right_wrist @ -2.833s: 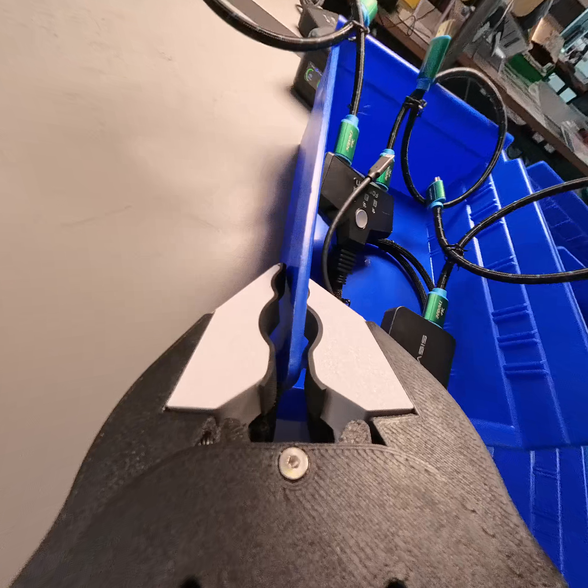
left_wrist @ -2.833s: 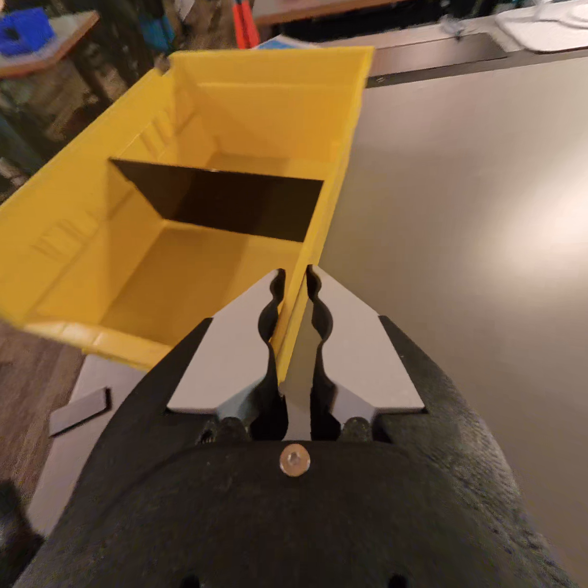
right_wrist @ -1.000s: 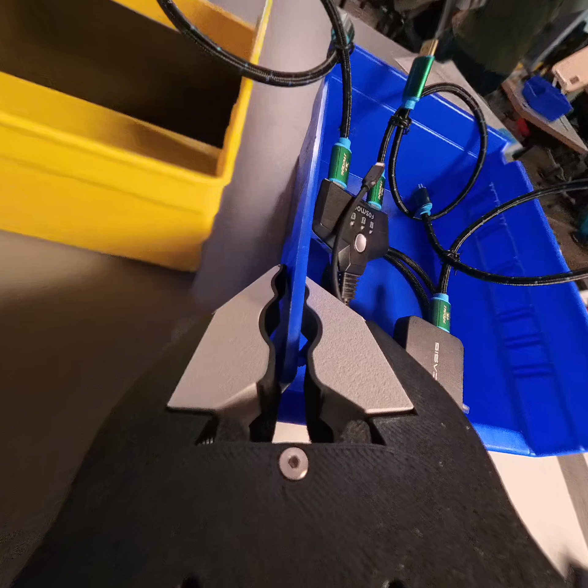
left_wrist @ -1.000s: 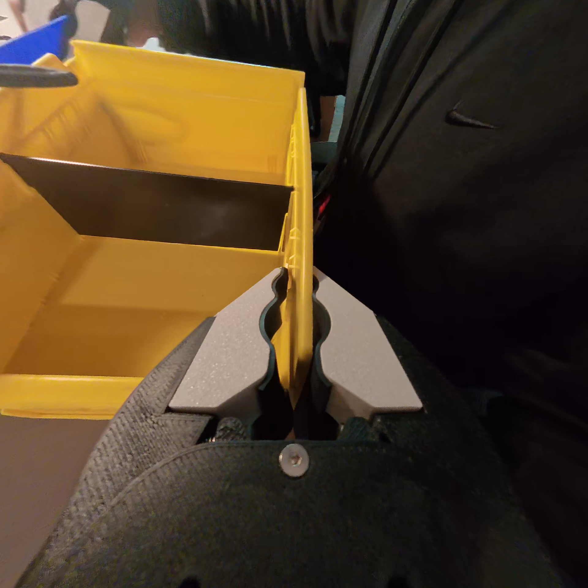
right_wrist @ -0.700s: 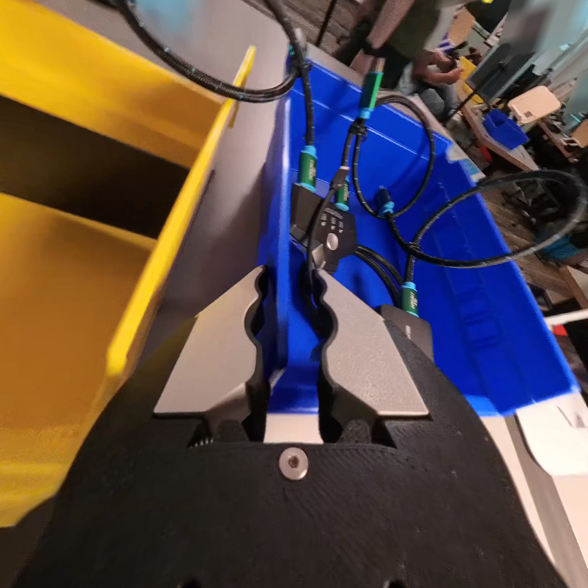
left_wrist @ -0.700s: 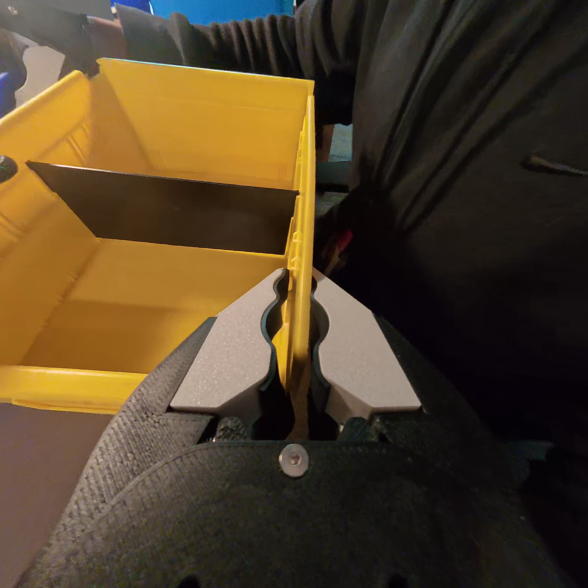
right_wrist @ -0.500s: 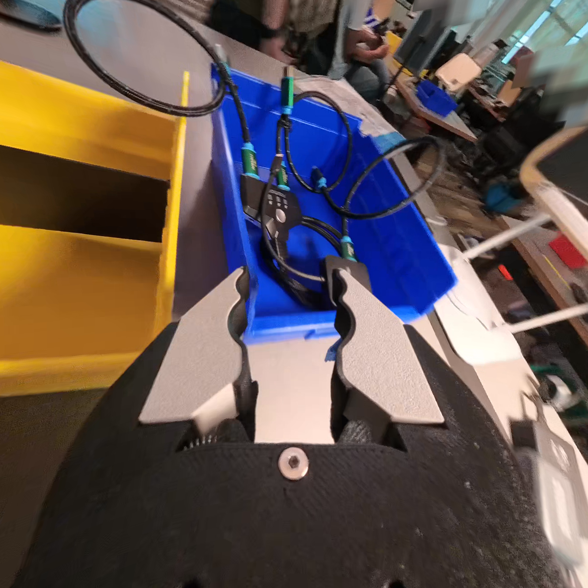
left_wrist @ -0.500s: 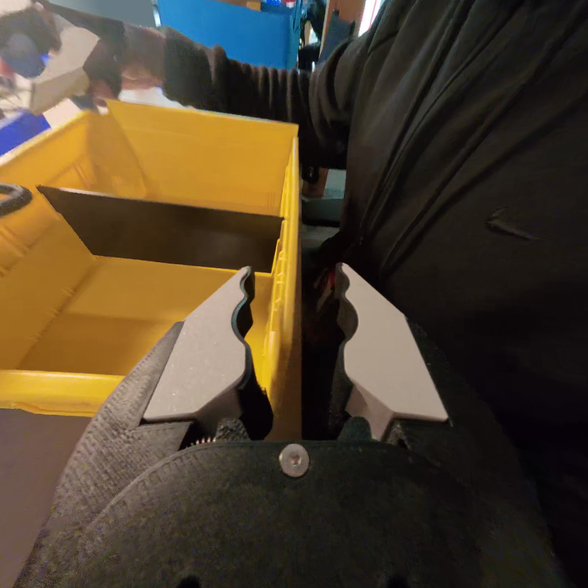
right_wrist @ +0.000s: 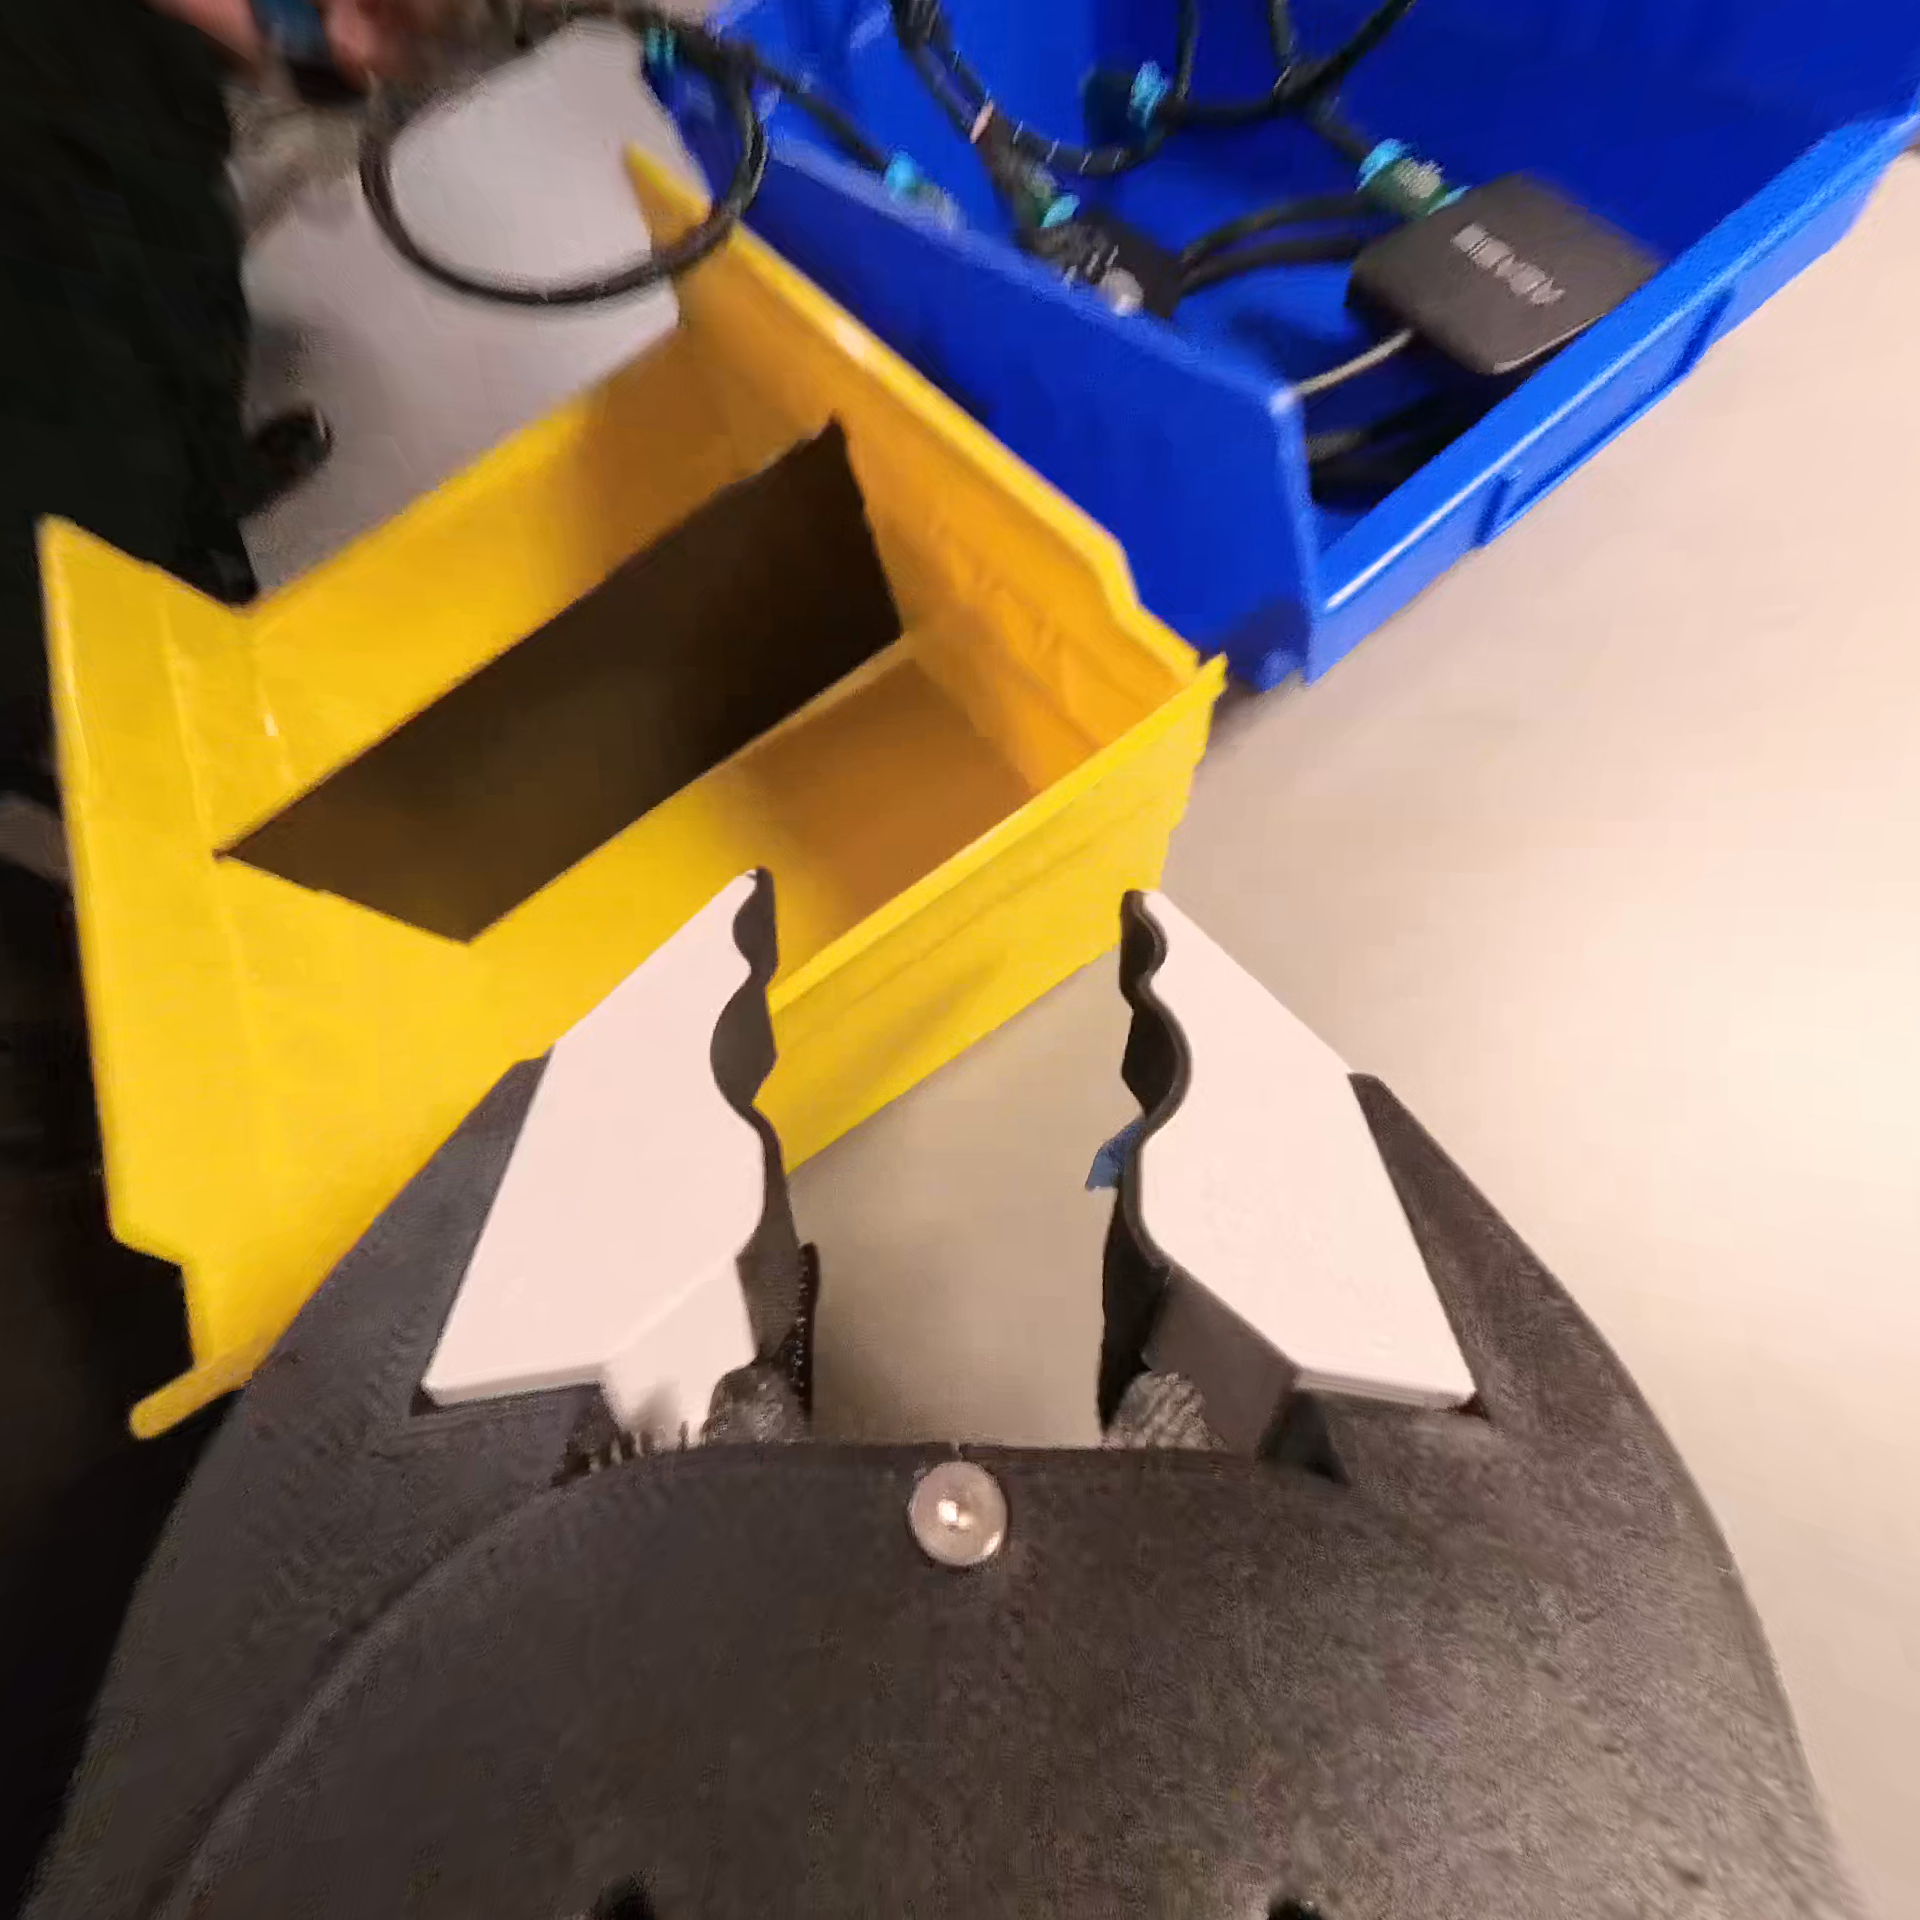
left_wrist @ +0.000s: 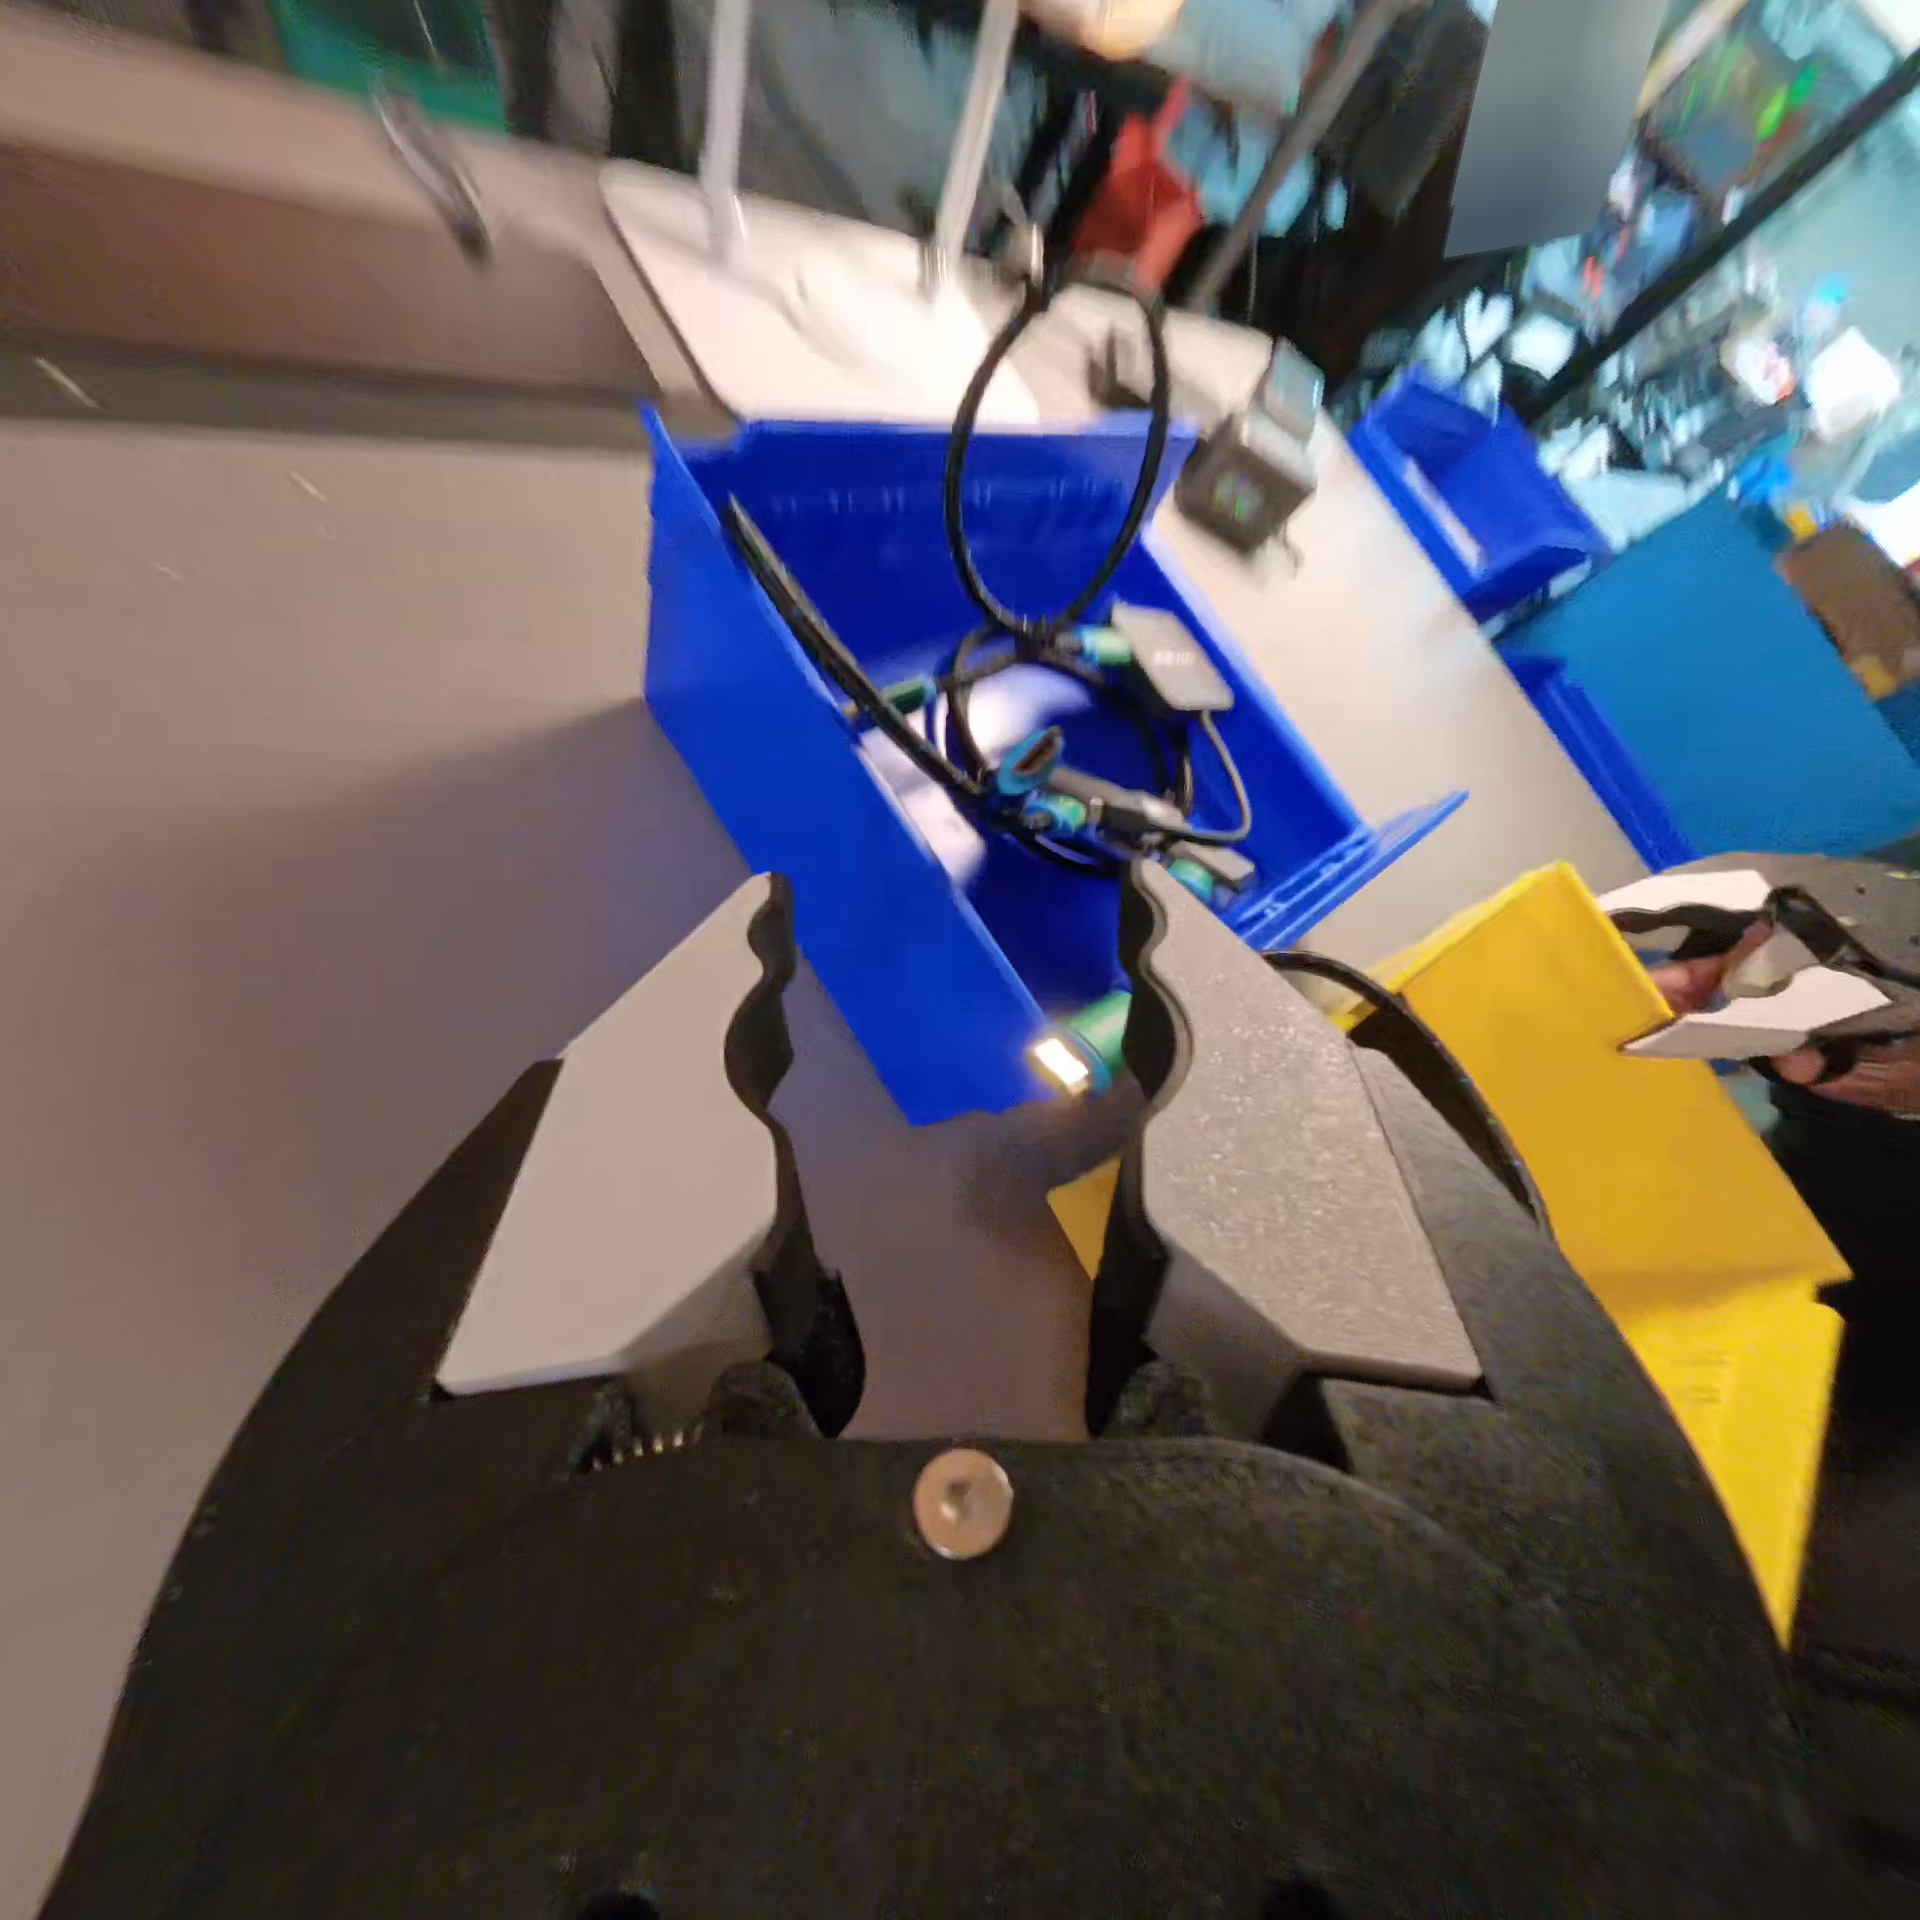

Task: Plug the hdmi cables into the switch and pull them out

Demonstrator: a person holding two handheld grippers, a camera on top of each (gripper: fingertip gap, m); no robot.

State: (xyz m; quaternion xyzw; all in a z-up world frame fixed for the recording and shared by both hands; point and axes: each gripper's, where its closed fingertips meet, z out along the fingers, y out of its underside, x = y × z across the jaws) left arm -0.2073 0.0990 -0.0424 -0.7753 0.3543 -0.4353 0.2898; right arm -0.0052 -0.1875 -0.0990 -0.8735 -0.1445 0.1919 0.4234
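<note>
A blue bin [left_wrist: 831, 790] holds black braided HDMI cables [left_wrist: 961, 488] with green plugs and a flat black switch [left_wrist: 1174, 665]. One green plug [left_wrist: 1081, 1039] with a metal tip hangs at the bin's near corner. My left gripper [left_wrist: 956, 894] is open and empty, above the table just short of that corner. In the right wrist view the blue bin [right_wrist: 1143, 416] is at the top right with the switch [right_wrist: 1496, 270] inside. My right gripper [right_wrist: 948, 904] is open and empty over the front wall of a yellow bin [right_wrist: 343, 1049].
The yellow bin has a black divider [right_wrist: 571, 675] and no contents in view. It stands beside the blue bin [left_wrist: 1558, 1091]. A cable loop [right_wrist: 540, 291] hangs over the blue bin's side. My right gripper also shows in the left wrist view [left_wrist: 1766, 987]. A dark-clothed person stands at the left edge. My hands' fingertips stand some 35 cm from each other.
The left gripper let go of the yellow bin's wall and the right let go of the blue bin's wall. Both opened wide, pulled back and turned toward the bins.
</note>
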